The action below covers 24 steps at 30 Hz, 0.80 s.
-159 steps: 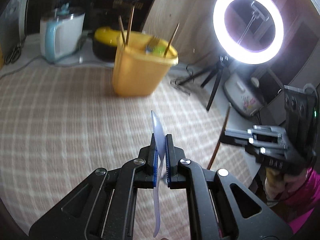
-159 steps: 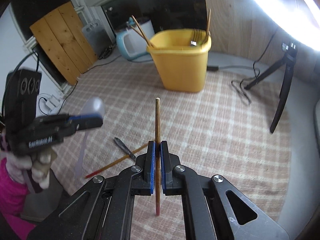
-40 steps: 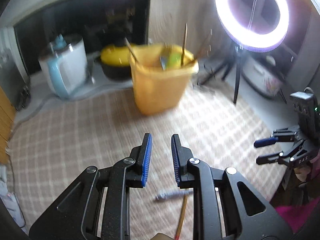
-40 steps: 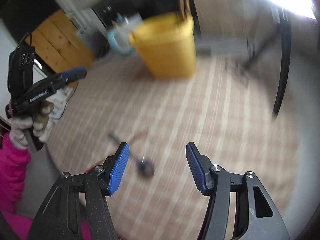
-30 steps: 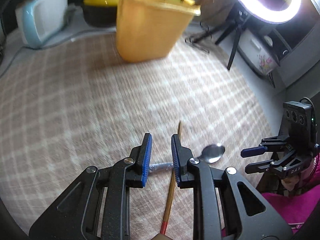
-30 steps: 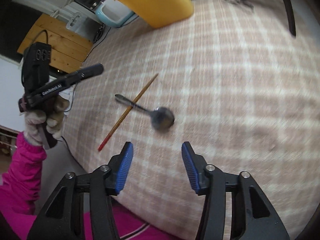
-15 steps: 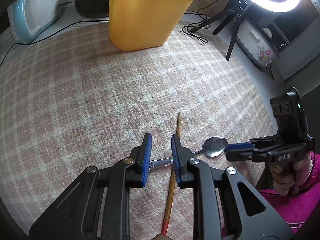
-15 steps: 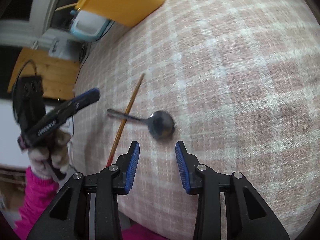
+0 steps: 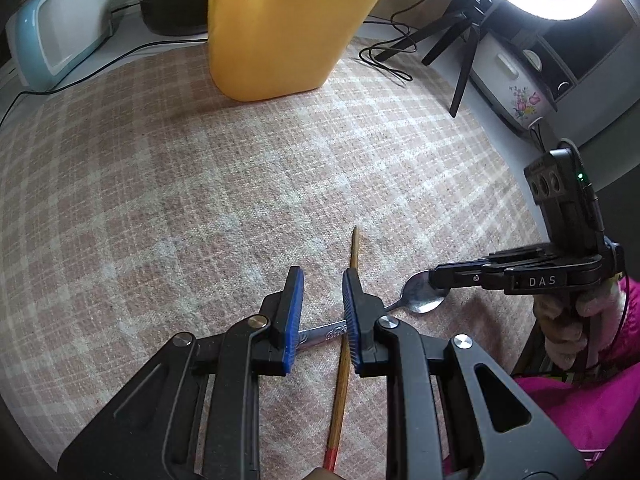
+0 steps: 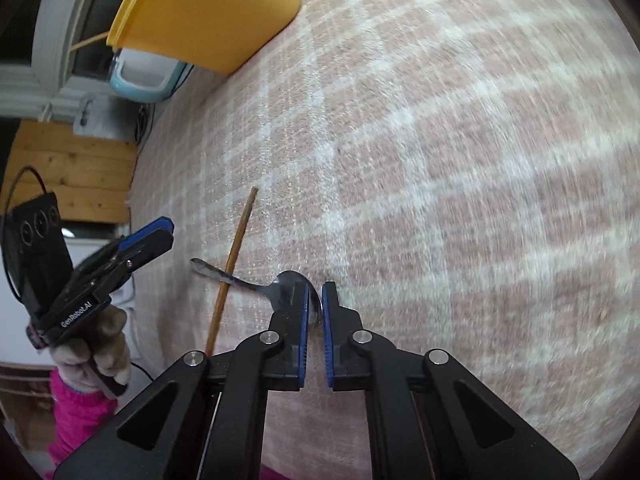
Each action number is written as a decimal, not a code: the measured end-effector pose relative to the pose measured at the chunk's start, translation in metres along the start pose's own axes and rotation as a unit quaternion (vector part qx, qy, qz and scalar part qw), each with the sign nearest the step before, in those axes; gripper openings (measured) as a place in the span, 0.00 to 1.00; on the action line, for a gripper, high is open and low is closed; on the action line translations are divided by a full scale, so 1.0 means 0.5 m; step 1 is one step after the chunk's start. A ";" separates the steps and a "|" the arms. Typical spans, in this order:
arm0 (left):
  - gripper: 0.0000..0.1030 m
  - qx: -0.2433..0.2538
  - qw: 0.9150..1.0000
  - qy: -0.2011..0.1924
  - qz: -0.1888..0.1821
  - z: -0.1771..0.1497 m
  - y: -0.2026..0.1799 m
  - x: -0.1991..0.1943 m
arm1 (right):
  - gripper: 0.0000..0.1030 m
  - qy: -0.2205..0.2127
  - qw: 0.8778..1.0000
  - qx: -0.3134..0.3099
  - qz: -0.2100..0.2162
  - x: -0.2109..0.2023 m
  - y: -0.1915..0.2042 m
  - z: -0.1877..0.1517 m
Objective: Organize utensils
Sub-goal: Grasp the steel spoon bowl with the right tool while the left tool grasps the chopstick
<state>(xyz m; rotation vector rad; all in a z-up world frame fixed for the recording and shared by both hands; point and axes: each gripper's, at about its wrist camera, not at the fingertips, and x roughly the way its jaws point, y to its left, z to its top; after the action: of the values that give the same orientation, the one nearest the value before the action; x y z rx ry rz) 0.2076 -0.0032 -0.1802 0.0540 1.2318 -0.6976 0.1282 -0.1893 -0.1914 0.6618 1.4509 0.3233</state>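
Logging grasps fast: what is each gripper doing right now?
Left gripper: open, holding nothing, above the spoon handle.
Right gripper: nearly shut around the spoon bowl; firm grip cannot be told.

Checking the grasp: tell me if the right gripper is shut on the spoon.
Cannot tell: right gripper pads flank the spoon bowl, narrowly apart.

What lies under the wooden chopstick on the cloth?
The metal spoon's handle passes under the chopstick, crossing it. The left gripper's right finger covers part of that crossing.
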 end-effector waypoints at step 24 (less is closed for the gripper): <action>0.18 0.040 0.997 0.061 -0.012 0.035 -0.069 0.092 | 0.06 0.102 0.967 -0.207 -0.110 -0.055 0.020 0.106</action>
<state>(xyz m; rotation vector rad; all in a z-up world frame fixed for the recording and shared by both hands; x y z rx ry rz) 0.2115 -0.0587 -0.2029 0.1494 1.3224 -0.7743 0.1786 -0.2092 -0.1642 0.1294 1.5723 0.5125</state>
